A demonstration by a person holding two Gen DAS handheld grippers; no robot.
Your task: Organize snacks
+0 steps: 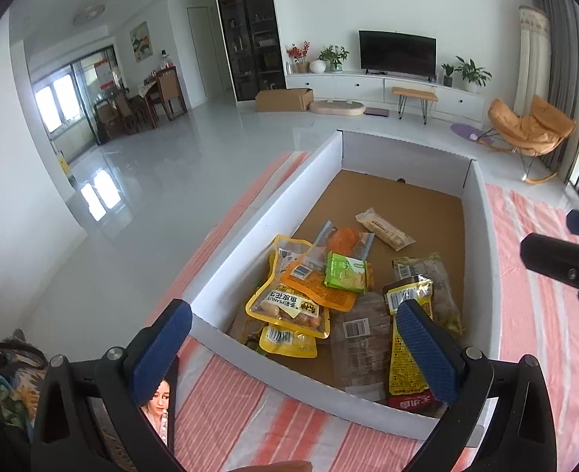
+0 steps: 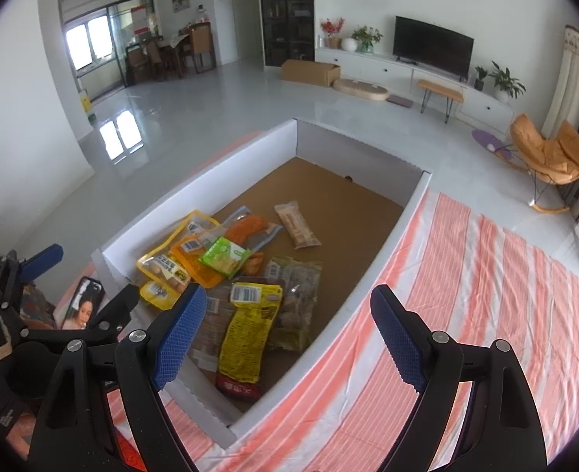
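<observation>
Both grippers hang empty w/ jaws apart: left gripper [image 1: 293, 338] over the box's near wall, right gripper [image 2: 289, 334] at its near corner. Snack packets [image 1: 320, 287] lie heaped in the white box [image 1: 265, 216] on the striped desk [image 2: 486, 275]. Piled, so sorted or not can't be told. Any pick: take a top packet by its edge. Right view shows a phone [image 2: 82, 308] more fully; far end bare.
</observation>
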